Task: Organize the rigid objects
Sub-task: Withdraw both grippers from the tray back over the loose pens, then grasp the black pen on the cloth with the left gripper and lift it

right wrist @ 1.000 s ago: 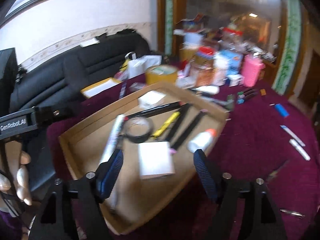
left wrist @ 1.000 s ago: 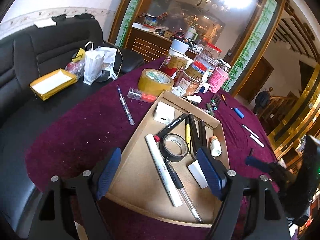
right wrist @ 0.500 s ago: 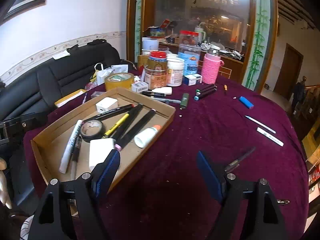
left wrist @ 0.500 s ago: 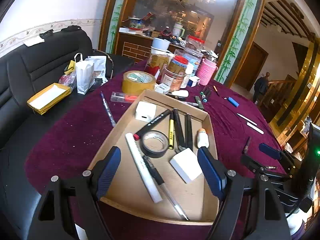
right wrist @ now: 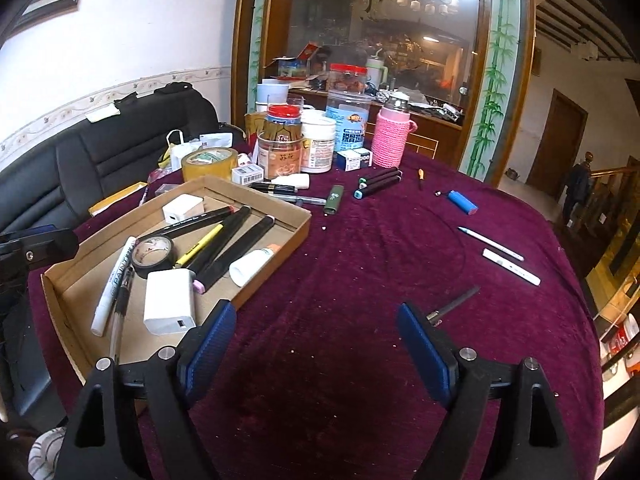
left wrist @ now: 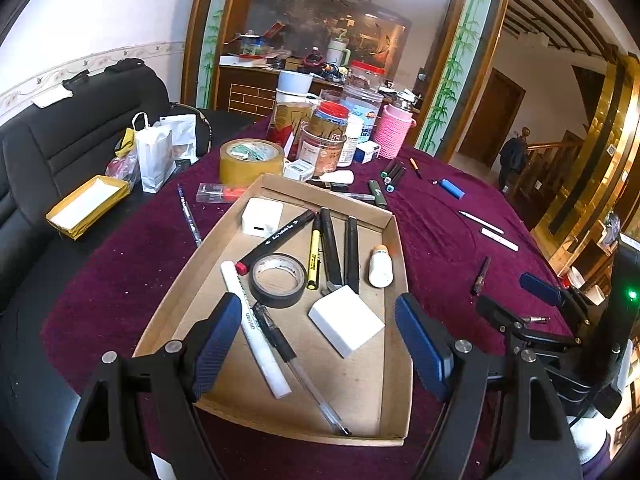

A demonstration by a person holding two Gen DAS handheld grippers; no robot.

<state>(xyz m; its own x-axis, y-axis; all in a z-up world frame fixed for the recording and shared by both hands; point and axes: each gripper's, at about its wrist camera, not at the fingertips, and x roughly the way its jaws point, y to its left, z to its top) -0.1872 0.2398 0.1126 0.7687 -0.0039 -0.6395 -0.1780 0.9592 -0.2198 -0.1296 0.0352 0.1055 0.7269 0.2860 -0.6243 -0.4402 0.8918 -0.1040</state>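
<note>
While both grippers hang empty with their fingers spread wide, the likely step in hand is fetching one of the loose items off the maroon table (right wrist: 360, 280) into the cardboard tray (right wrist: 298, 228). The right gripper (right wrist: 314, 344) hovers over bare cloth, with the tray ahead and to its left. Nearest to it is a thin dark stick-like tool (right wrist: 454, 302), just beyond its right finger; its long axis runs diagonally, the far end pointing up and to the right, the near end with a small metallic tip toward the gripper. What exactly it is cannot be told.

To take it well, I would turn the wrist so the fingers close across that diagonal, not along it, come down near its middle, and press lightly into the soft cloth, since so slim a piece can roll or slip out. Farther ahead on the right lie two white pens (right wrist: 510, 266), roughly parallel, angled away to the left, and a blue lighter (right wrist: 462, 202) beyond them.

The left gripper (left wrist: 316, 340) is poised over the tray's near end, the white charger block (left wrist: 346, 322) between its fingers but untouched, markers (left wrist: 330, 244) pointing away from it.
</note>
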